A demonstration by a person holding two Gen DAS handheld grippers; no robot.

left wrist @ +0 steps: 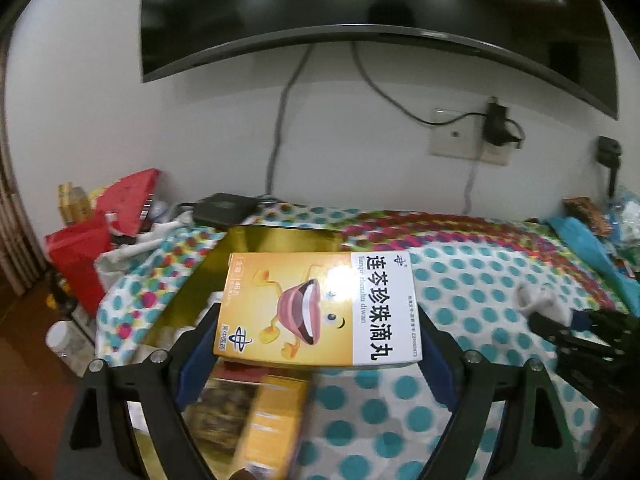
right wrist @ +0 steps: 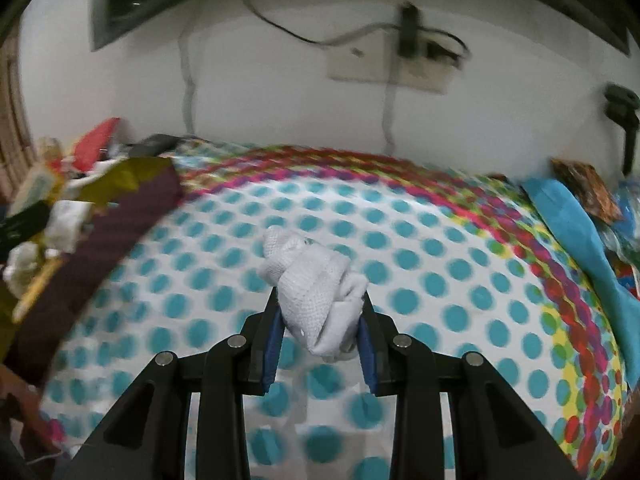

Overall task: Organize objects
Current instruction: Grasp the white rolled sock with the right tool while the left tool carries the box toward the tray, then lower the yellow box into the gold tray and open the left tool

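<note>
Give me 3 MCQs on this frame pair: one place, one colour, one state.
1. Where is the medicine box?
A. between the left gripper's fingers
B. on the floor
C. on the TV

2. What colour are most dots on the tablecloth?
A. black
B. teal
C. brown

3. What is the right gripper doing?
A. open, empty
B. shut on a white cloth
C. shut on a bottle

Answers: 1 A, fingers flank both sides of the box; 2 B, teal dots cover the middle; 3 B, pads pinch the bundle.

the right hand-held gripper (right wrist: 320, 312) pinches a bunched white knit cloth (right wrist: 314, 284) between its blue pads (right wrist: 274, 340), raised over a polka-dot surface (right wrist: 440, 264); clutter sits at left.
</note>
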